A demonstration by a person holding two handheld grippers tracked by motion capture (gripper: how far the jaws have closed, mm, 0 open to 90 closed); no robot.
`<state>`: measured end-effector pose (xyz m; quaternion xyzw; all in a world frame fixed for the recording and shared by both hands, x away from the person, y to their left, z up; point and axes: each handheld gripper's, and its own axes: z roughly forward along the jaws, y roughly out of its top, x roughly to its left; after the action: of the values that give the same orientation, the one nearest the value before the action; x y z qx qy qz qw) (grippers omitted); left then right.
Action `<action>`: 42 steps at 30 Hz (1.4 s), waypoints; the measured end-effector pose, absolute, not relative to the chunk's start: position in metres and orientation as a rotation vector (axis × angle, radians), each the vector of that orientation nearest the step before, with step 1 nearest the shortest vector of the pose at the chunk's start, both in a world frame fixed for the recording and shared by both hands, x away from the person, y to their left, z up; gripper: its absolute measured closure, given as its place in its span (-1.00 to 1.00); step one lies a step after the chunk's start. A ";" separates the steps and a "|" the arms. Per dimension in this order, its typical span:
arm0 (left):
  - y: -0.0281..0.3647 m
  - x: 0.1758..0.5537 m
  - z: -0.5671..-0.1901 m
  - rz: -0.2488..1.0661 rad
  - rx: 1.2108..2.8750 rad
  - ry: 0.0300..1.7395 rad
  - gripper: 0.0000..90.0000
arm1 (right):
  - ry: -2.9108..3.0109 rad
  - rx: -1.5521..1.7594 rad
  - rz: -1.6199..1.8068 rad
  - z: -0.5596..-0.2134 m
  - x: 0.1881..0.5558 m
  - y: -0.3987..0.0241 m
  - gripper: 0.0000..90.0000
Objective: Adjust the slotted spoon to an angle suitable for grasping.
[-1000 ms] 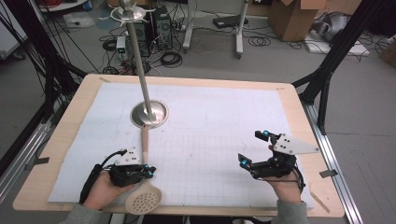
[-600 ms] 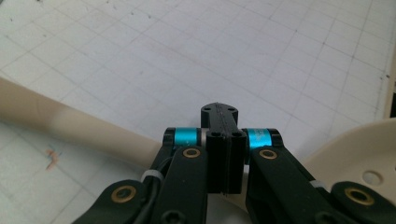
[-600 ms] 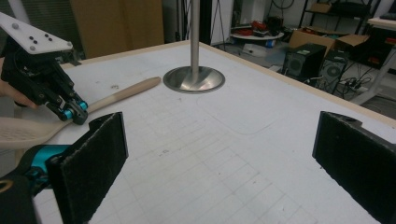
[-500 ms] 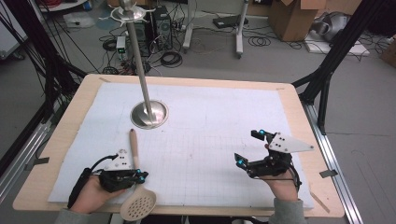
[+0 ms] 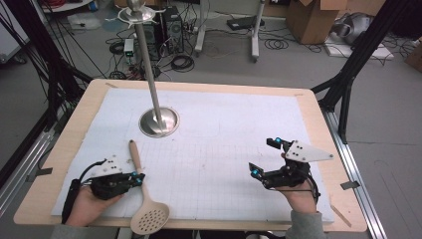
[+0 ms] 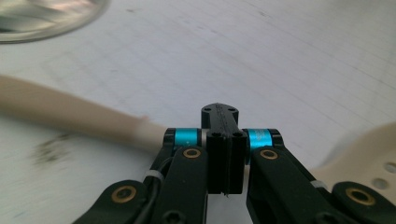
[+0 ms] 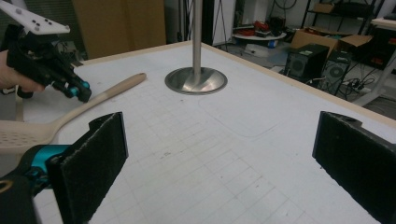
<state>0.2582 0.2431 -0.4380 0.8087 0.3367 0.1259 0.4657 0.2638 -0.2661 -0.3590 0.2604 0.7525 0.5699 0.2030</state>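
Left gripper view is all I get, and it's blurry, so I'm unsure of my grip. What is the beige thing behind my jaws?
Observer: A slotted spatula; the left gripper is shut on its handle, as the high view shows.
Operator: Which way does its head point?
Observer: Toward the near table edge, overhanging it.
Operator: And the other gripper?
Observer: The right gripper is open, with nothing between its pads.

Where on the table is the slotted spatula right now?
In the high view the slotted spatula lies near the table's front left edge, handle pointing toward the metal stand base, with the left gripper shut on its handle.
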 end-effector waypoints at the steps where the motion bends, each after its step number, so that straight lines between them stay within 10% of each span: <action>1: 0.248 0.260 -0.439 0.318 1.970 0.853 0.99 | 2.097 0.722 1.591 -0.359 0.264 -0.266 -0.95; 42: 0.211 0.299 -0.450 0.206 2.074 0.803 0.99 | 2.116 0.756 1.558 -0.365 0.261 -0.270 -0.95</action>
<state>0.2994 0.2114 -0.4495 0.8345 0.3233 0.0828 0.4385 0.2614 -0.2700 -0.3655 0.2708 0.7578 0.5580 0.2023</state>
